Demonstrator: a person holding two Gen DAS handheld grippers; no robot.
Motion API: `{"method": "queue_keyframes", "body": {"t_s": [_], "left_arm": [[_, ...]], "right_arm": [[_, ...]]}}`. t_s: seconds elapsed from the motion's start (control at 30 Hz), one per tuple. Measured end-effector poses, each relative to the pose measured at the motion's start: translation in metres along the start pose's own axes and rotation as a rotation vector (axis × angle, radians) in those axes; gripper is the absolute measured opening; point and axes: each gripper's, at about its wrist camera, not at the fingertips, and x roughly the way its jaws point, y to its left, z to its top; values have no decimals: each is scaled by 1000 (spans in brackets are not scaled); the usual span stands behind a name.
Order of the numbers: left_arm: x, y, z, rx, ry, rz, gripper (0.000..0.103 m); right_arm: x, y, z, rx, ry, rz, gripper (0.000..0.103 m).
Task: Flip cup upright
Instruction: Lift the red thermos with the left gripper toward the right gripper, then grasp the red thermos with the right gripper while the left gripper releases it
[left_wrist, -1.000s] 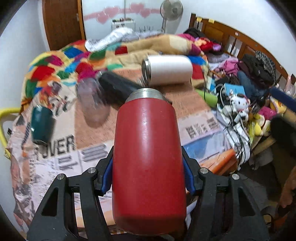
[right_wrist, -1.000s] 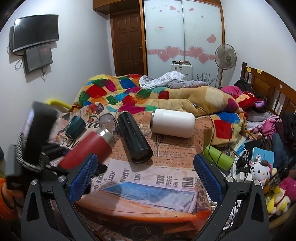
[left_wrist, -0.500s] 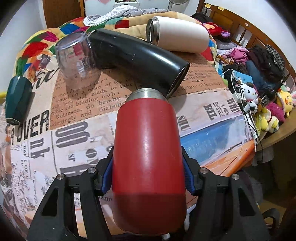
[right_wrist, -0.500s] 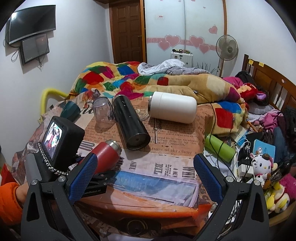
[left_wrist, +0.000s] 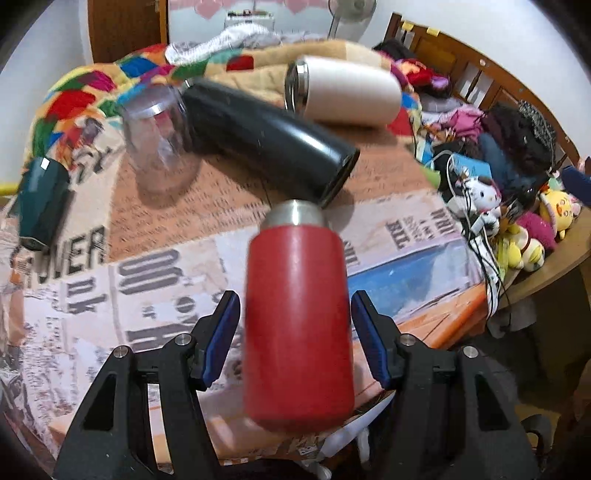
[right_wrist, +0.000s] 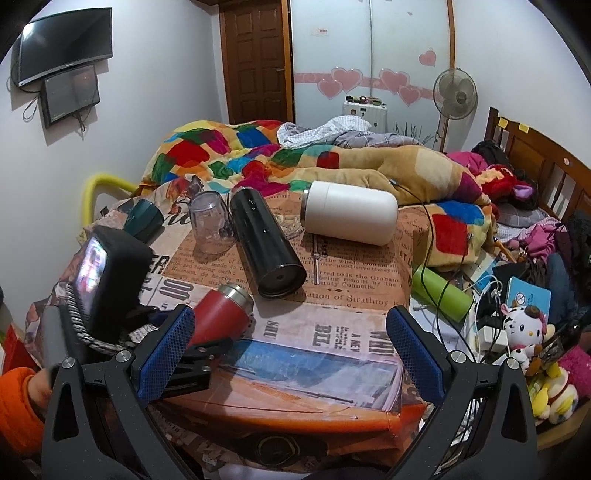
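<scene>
- The left gripper (left_wrist: 295, 328) has its blue-padded jaws parted, with a visible gap on each side of the red cup (left_wrist: 297, 317); the pads are not pressing on it.
- In the left wrist view the red cup sits between the two fingers, its steel-rimmed end pointing away from the camera toward the black flask (left_wrist: 266, 138). The frame is blurred, so whether the cup rests on the table or on part of the tool cannot be told.
- In the right wrist view the same red cup (right_wrist: 221, 314) is tilted, steel rim up and to the right, at the near left part of the table (right_wrist: 332, 369), which is covered with a newspaper-print cloth.
- The right gripper (right_wrist: 290, 350) is wide open and holds nothing; it hangs over the near edge of the table, well apart from the cup.
- The black flask lies on its side just beyond the red cup, its open end facing the camera in the right wrist view.
- A white flask (right_wrist: 351, 218) lies on its side behind the black one, near the patchwork blanket (right_wrist: 229, 147).
- A clear glass (right_wrist: 210, 221) stands mouth down just left of the black flask, and a dark green cup (right_wrist: 144, 221) lies further left.
- A lime green bottle (right_wrist: 441, 293) lies off the table's right edge, among cables and plush toys (right_wrist: 524, 325).
</scene>
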Motion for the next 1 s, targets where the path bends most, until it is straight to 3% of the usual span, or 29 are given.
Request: {"method": "queue_keyframes", "body": {"t_s": [0.2, 0.37, 0.73, 1.0], "left_arm": [[-45, 14, -4, -18, -81, 51, 62], [-76, 33, -11, -33, -144, 130, 63], [-97, 80, -43, -160, -193, 245, 70], [-98, 90, -55, -174, -212, 298, 71]], "right_arm": [[-7, 11, 7, -24, -27, 1, 103], [7, 21, 7, -32, 5, 21, 103], [88, 48, -5, 12, 211, 62, 102], [131, 42, -17, 155, 378, 151, 92]]}}
